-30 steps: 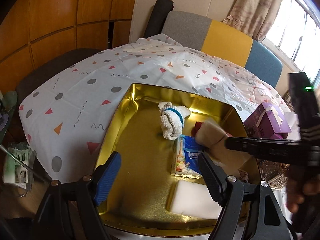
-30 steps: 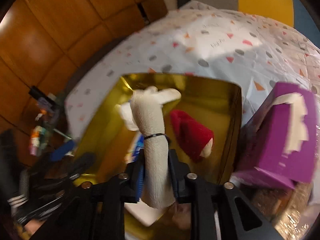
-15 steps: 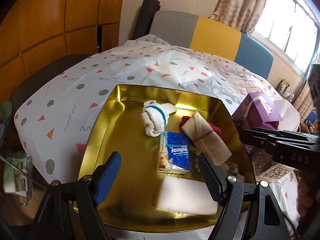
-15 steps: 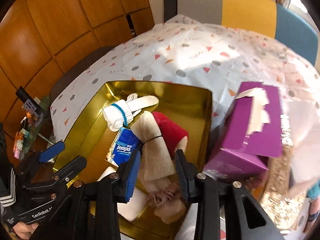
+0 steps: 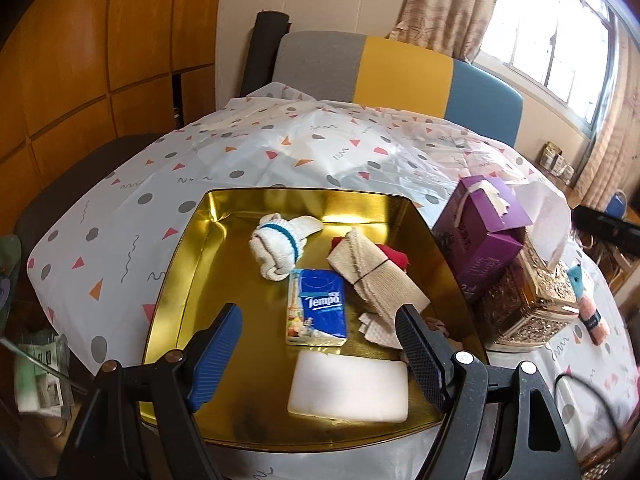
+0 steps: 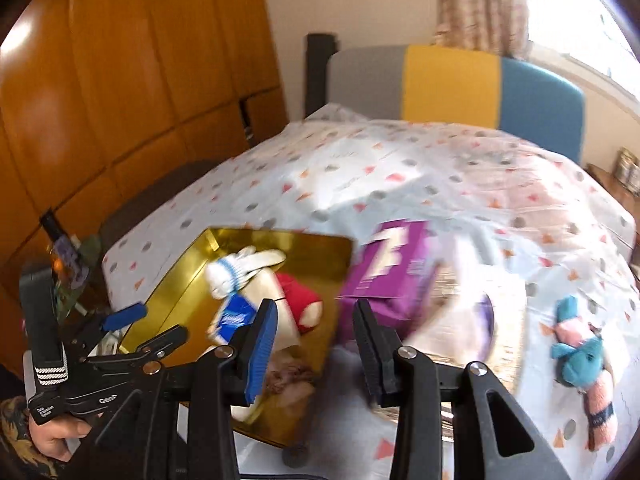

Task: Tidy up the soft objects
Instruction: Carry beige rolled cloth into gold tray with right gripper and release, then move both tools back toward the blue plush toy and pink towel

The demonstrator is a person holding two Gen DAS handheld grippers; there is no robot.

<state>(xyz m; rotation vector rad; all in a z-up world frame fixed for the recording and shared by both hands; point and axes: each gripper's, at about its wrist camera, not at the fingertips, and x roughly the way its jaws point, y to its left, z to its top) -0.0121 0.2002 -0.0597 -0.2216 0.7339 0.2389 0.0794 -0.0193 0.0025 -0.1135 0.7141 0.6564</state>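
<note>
Bench: covered by a white cloth (image 5: 248, 152) printed with grey dots, red and orange triangles and squiggles; it fills the middle of both views
Tray: gold tray (image 5: 180, 264) at lower centre of the left wrist view, resting on the cloth; seen again at lower left of the right wrist view (image 6: 180, 264)
In the tray: white sock (image 5: 280, 244) with a blue band at the far side; tissue pack (image 5: 318, 308) in the middle, just below the sock; beige roll (image 5: 372, 276) to its right, lying over a red item (image 5: 396, 258); white pad (image 5: 348, 386) at the near edge
Right of the tray: purple box (image 5: 480, 232) touching the tray's right wall; an ornate gold box (image 5: 528, 300) just beside it; a blue and pink plush (image 6: 584, 368) lying on the cloth at lower right of the right wrist view, well apart from the tray
Room: orange wood panels (image 5: 80, 60) at upper left; a grey, yellow and blue chair back (image 5: 400, 68) behind the bench; curtain and bright window (image 5: 560, 32) at upper right
Left hand-held gripper (image 5: 318, 344): released, jaws wide, nothing between them, over the tray's near end
Right hand-held gripper (image 6: 314, 344): released, empty, over the tray's right edge; view blurred
</note>
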